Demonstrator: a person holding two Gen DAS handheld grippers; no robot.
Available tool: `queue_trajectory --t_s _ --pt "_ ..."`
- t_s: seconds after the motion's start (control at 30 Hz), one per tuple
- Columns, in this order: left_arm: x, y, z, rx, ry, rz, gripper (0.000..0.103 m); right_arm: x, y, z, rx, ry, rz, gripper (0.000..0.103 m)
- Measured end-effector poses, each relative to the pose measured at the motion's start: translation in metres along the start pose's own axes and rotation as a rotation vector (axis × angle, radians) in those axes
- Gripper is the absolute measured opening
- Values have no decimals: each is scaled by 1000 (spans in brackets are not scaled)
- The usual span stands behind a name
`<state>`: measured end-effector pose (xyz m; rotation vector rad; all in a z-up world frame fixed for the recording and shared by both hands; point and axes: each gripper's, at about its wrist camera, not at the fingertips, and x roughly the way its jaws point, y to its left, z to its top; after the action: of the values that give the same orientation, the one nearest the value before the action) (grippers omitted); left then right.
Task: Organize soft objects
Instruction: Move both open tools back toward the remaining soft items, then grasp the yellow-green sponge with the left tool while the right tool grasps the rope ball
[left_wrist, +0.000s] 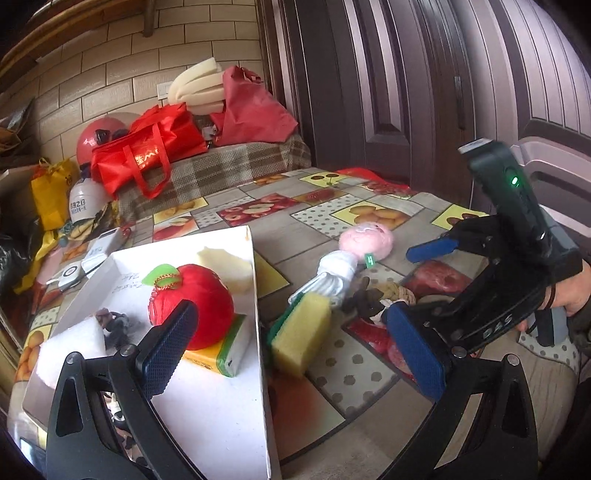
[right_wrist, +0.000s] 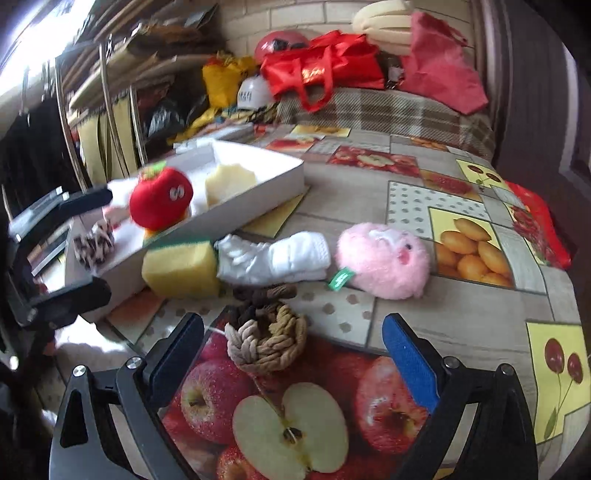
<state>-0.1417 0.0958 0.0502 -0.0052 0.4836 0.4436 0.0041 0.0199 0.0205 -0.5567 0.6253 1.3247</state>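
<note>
1. Your left gripper (left_wrist: 295, 343) has its jaws apart, nothing between them, hovering over the near edge of the white box (left_wrist: 207, 413).
2. Your right gripper (right_wrist: 295, 354) has its jaws wide apart above the beige braided hair ties (right_wrist: 269, 343), pads not touching them.
3. The box holds a red plush apple (left_wrist: 201, 306) on a tissue pack (left_wrist: 225, 356), a pale foam piece (left_wrist: 227, 266) and a white foam chunk (left_wrist: 74, 343).
4. On the fruit-print tablecloth (right_wrist: 461, 325), the yellow sponge (right_wrist: 181, 267) leans against the box; just beside it lies a white sock (right_wrist: 280, 258), then a pink plush ball (right_wrist: 384, 260).
</note>
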Motion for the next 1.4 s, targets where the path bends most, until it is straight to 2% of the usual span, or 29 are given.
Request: queue_trajectory --t_s 0.07,0.1,0.13,0.23,0.33,0.43,0.5,0.6,0.77,0.83,0.87,1.0,1.13,1.2,1.33,1.4 --pt "3 2 0 -11 14 -4 103 22 10 1 -38 97 -12 67" --pt "4 4 -1 -17 23 -8 103 24 9 2 -30 102 6 57" --pt "6 5 -1 -23 32 -11 103 22 6 2 -16 95 20 36" --pt "14 5 -1 -20 71 -29 103 13 -11 -1 70 59 49 36" --pt "25 -5 0 29 121 -55 102 1 -41 -7 227 -7 121 36" --pt "35 -17 4 88 134 -41 102 -1 -68 -15 377 -33 190 36" --pt "43 -21 7 108 145 -31 102 -2 -76 -17 429 -42 216 36" --pt "57 -22 10 117 176 -17 102 -3 -73 -15 422 -45 225 36" --pt "73 -29 9 165 237 -9 94 -3 -79 -16 424 -47 244 37" --pt "77 -34 6 171 286 -36 73 0 -83 -17 447 -48 255 37" --pt "77 -35 4 181 290 -19 73 0 -85 -18 455 -49 258 37" --pt "70 -34 3 154 277 -32 63 -1 -86 -18 456 -57 257 39" --pt "74 -24 3 98 303 -17 63 -1 -86 -18 458 -56 258 39" --pt "75 -26 2 110 307 -13 63 -1 -86 -18 457 -54 258 39" --pt "70 -38 -1 154 308 -60 63 -1 -86 -18 462 -52 258 39" --pt "70 -40 -2 158 314 -54 62 0 -87 -18 466 -51 259 39"
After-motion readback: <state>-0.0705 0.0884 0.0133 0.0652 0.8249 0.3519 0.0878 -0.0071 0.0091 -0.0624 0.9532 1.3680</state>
